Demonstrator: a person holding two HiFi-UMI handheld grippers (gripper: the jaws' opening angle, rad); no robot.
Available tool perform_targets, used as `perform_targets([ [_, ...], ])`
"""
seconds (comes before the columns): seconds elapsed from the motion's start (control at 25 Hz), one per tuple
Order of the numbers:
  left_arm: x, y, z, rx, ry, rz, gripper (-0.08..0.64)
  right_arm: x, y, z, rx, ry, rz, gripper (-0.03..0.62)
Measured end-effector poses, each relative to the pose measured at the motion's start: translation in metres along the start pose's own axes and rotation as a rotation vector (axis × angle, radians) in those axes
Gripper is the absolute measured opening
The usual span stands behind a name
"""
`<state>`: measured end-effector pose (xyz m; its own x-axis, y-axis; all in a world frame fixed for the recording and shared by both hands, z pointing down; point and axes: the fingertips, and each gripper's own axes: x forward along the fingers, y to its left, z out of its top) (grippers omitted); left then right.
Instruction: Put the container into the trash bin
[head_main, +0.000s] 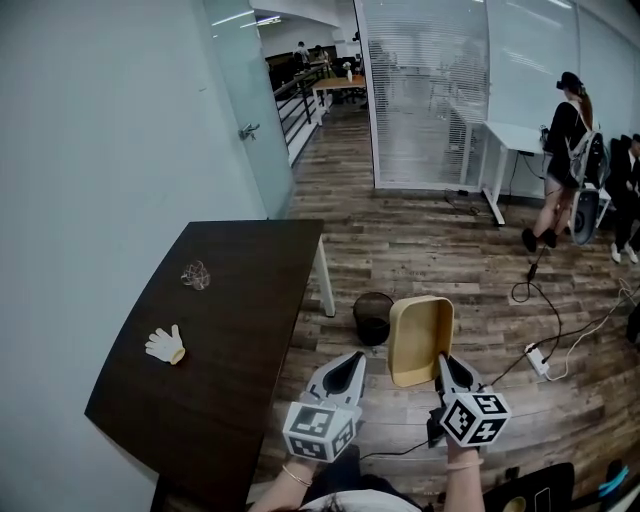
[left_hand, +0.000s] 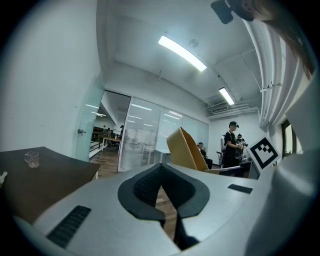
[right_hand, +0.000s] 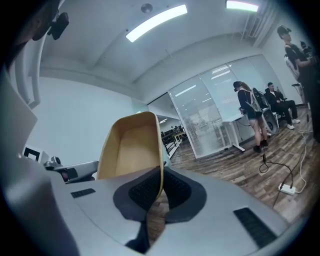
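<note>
Container (head_main: 420, 341): tan, shallow, tray-shaped, and off the floor. It stands on edge with its hollow side showing to the head camera. It hangs from one wall only, which my right gripper (head_main: 443, 362) holds.

Right jaws: pressed nearly together, pinching that thin wall. In the right gripper view the wall's edge runs down between the two dark pads (right_hand: 145, 192), one pad on the hollow side and one on the outer side. The rest of the container (right_hand: 131, 145) rises ahead of the jaws and to their left.

Left gripper (head_main: 352, 362): tips drawn together with nothing between them. Only floor shows through the slit lower down in its own view. It does not touch the container. The container (left_hand: 186, 149) stands beyond that gripper's tips and to their right.

Trash bin (head_main: 373, 317): dark, round, on the wood floor ahead of both grippers. In the head view the container's left edge comes just beside the bin's right rim, and the bin's mouth is uncovered. I cannot tell how high the container is above it.

Surroundings:
- A dark brown table (head_main: 240, 300) stands left of the bin.
- On the table are a white glove (head_main: 165, 345) and a small clear glass-like item (head_main: 195, 274), well apart.
- A power strip (head_main: 538, 360) and its cable lie on the floor to the right.
- A person (head_main: 565, 150) stands by a white desk (head_main: 512, 135) far back.
</note>
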<state>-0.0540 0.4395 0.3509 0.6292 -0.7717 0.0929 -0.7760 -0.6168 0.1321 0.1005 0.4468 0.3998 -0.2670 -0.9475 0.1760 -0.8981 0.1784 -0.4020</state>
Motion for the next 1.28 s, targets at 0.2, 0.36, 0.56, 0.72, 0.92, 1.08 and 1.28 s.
perform_targets([
  [0.2, 0.029, 0.021, -0.002, -0.004, 0.004, 0.008, 0.018, 0.033, -0.013, 0.003, -0.013, 0.006, -0.011, 0.015],
  [0.36, 0.057, 0.046, 0.0, -0.015, -0.001, 0.007, 0.018, 0.068, -0.018, 0.007, -0.023, 0.015, -0.014, 0.015],
  [0.56, 0.098, 0.087, 0.007, -0.029, -0.002, -0.008, 0.018, 0.124, -0.02, 0.016, -0.025, 0.022, -0.022, 0.015],
  [0.72, 0.127, 0.127, 0.018, -0.03, -0.001, -0.027, 0.018, 0.172, -0.014, 0.026, -0.03, 0.012, -0.033, 0.017],
  [0.92, 0.162, 0.173, 0.035, -0.028, -0.01, -0.055, 0.018, 0.227, -0.009, 0.041, -0.023, 0.003, -0.06, 0.017],
  [1.08, 0.183, 0.208, 0.045, -0.031, -0.017, -0.073, 0.018, 0.266, -0.003, 0.049, -0.014, -0.004, -0.075, 0.017],
  [1.28, 0.205, 0.241, 0.045, -0.033, -0.005, -0.091, 0.018, 0.302, -0.005, 0.054, 0.034, -0.035, -0.112, 0.017],
])
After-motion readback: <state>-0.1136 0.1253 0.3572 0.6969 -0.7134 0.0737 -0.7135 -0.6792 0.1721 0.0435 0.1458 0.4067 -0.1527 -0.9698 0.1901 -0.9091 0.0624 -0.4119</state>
